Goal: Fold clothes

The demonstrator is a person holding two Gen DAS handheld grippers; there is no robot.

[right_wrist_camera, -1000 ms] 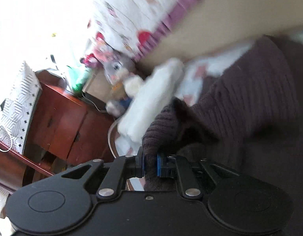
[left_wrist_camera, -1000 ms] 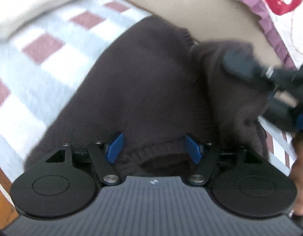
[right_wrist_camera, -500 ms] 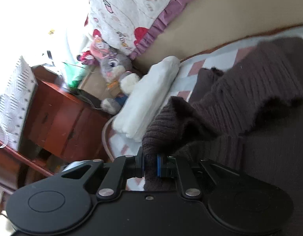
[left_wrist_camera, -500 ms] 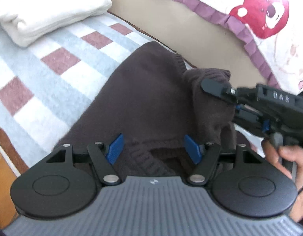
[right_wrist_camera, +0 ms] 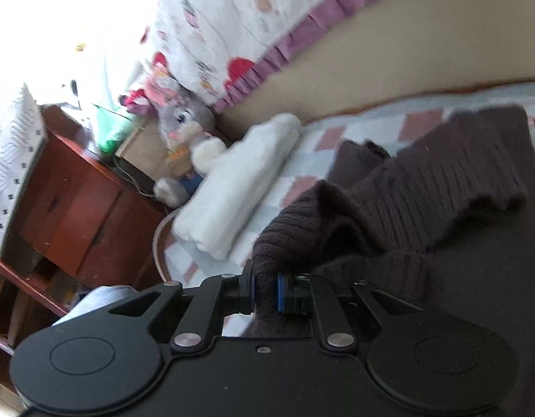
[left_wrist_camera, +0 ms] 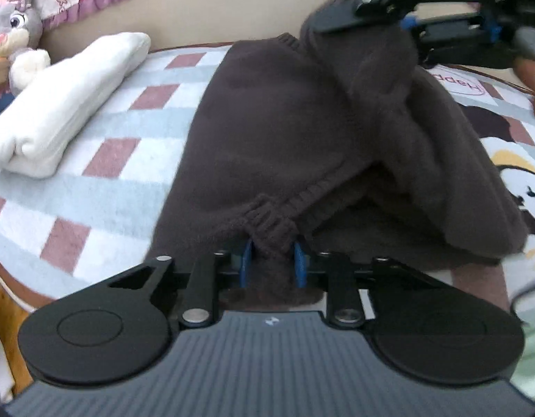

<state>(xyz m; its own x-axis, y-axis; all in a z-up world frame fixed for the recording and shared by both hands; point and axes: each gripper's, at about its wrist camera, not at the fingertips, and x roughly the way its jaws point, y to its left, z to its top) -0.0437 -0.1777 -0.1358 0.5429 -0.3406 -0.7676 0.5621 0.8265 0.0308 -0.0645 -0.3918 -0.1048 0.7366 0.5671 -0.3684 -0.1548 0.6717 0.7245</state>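
A dark brown knitted sweater point(left_wrist_camera: 284, 121) lies on a checked blanket point(left_wrist_camera: 111, 180) on the bed. In the left wrist view my left gripper point(left_wrist_camera: 272, 264) is closing its jaws, and the blue pads pinch the sweater's ribbed edge point(left_wrist_camera: 267, 219) between them. My right gripper point(right_wrist_camera: 265, 292) is shut on another ribbed fold of the sweater point(right_wrist_camera: 423, 187) and holds it raised. One of its fingers point(left_wrist_camera: 340, 17) shows at the top right of the left wrist view, with cloth hanging from it. The sweater's right half is bunched up.
A folded white towel point(left_wrist_camera: 66, 104) lies at the blanket's left, a plush rabbit point(right_wrist_camera: 187, 128) behind it. A frilled pillow point(right_wrist_camera: 250, 17) leans on the beige headboard point(left_wrist_camera: 198, 17). A red-brown wooden cabinet point(right_wrist_camera: 76, 208) stands beside the bed. A person's hand point(left_wrist_camera: 534, 80) is at the right.
My left gripper's jaws went from wide apart to closed on the ribbed edge, and the gripper rolled and lifted a little. The right gripper rose with its fold still held.
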